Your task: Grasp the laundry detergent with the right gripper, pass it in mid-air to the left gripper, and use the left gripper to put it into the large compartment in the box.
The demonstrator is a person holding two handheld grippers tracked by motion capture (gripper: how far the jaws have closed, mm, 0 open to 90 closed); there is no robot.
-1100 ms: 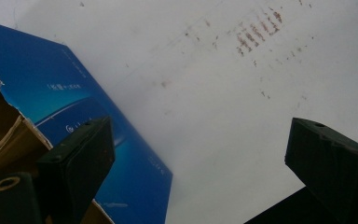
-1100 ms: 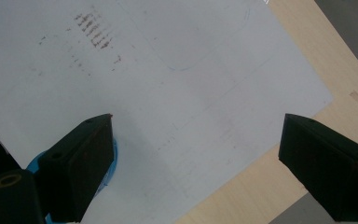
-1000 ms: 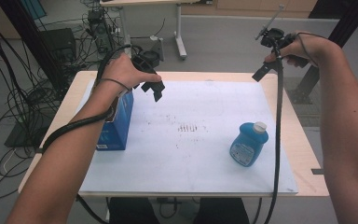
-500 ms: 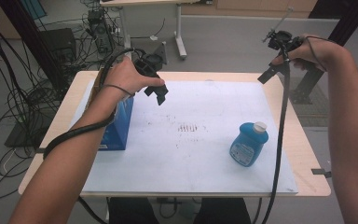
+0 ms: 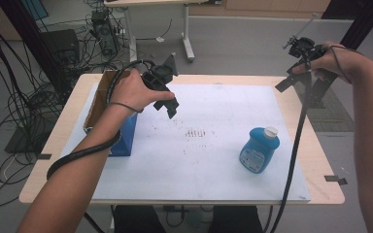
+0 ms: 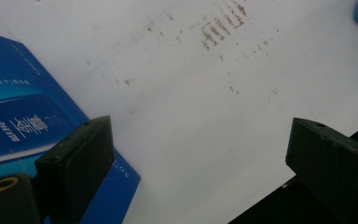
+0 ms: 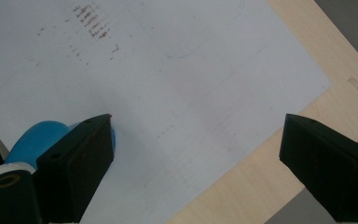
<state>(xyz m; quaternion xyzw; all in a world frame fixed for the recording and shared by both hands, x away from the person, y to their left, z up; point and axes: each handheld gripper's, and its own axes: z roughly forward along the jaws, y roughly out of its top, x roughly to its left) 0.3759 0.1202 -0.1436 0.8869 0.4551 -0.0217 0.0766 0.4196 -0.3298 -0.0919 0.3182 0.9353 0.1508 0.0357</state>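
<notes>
Tongs: two, gaping; one bottle [image 5: 259, 149]; one box [image 5: 108, 118].

My left hand [image 5: 135, 91] holds the left gripper [image 5: 171, 104] raised at about ten o'clock from the middle of the high view, its nose pointing down toward four o'clock. In the left gripper view its jaws stand wide apart with nothing between them. My left forearm [image 5: 77, 172] runs in from seven o'clock, a cable wrapped around it. My right hand [image 5: 334, 60] holds the right gripper [image 5: 291, 77] high at two o'clock, jaws likewise spread wide and bare, my right forearm [image 5: 371, 145] entering from five o'clock.
</notes>
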